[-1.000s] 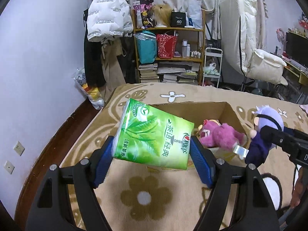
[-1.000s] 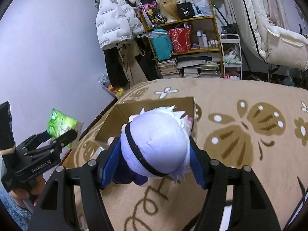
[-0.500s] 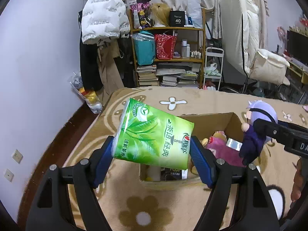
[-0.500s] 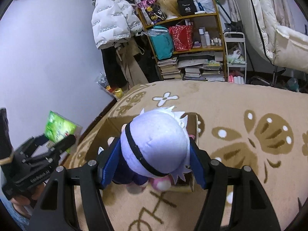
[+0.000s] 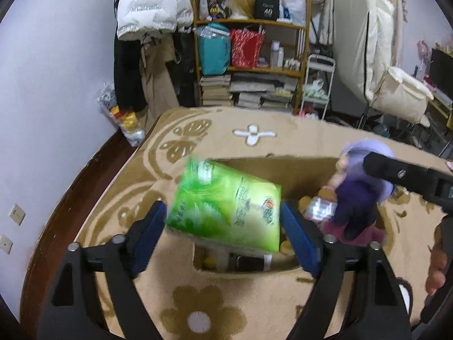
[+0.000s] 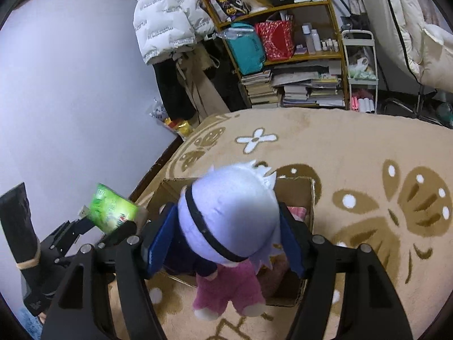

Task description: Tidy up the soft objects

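The green tissue pack (image 5: pixel 226 212) is blurred and tilted between the blue pads of my left gripper (image 5: pixel 222 209). Those jaws are opening and the pads stand just off the pack's ends. It hangs over the near left part of the open cardboard box (image 5: pixel 297 172). My right gripper (image 6: pixel 228 206) holds the lavender-haired doll (image 6: pixel 232 215) by the head over the same box (image 6: pixel 294 189). Its jaws are starting to open, but the pads still touch the head. A pink plush (image 6: pixel 226 291) shows under the doll. The left wrist view shows the doll (image 5: pixel 356 198) hanging at the box's right side.
The box sits on a beige flower-patterned rug (image 5: pixel 283 138). A wooden shelf (image 5: pixel 249 65) with books and bags stands behind it, beside a hanging white jacket (image 5: pixel 153 2) and a small white cart (image 5: pixel 317 85). A purple wall (image 5: pixel 51 85) runs along the left. A person's hand (image 5: pixel 437 269) is at the right edge.
Both grippers moved forward until the box lay under them. The left pads spread, and the green pack, firmly gripped before, now looks loose and blurred. The doll came over the pink plush.
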